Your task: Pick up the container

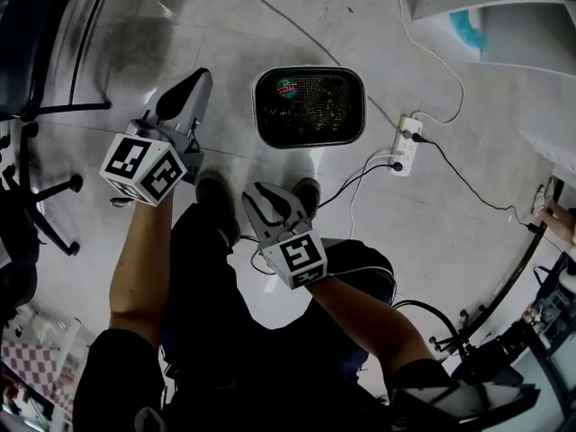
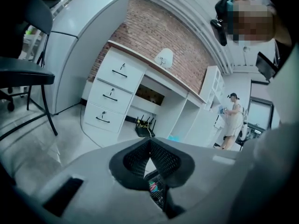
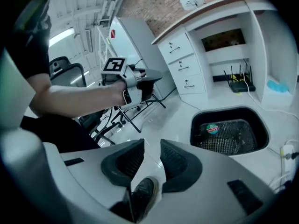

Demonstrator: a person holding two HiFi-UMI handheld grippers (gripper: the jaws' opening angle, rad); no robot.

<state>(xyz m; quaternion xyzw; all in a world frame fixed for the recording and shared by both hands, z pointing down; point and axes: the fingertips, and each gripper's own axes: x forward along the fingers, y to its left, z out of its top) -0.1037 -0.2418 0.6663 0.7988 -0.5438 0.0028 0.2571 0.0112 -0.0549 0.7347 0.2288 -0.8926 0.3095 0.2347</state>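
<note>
Container (image 1: 310,106) on floor (image 1: 270,25), unheld.
Our left tool (image 2: 150,148) closed, right tool (image 3: 152,154) barely parted, empty: we risk shoving, not gripping.

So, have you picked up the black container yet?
Nothing is done yet: the container sits on the floor, untouched. In hand: nothing. The left gripper has its jaws together, the right gripper has them slightly apart and empty, and both are short of it. Left to do: reach, grip, lift.

Container (image 1: 309,106): dark rounded-rectangular mesh basket, upright on pale floor, open top, small round red-green label inside at far-left corner.
</note>
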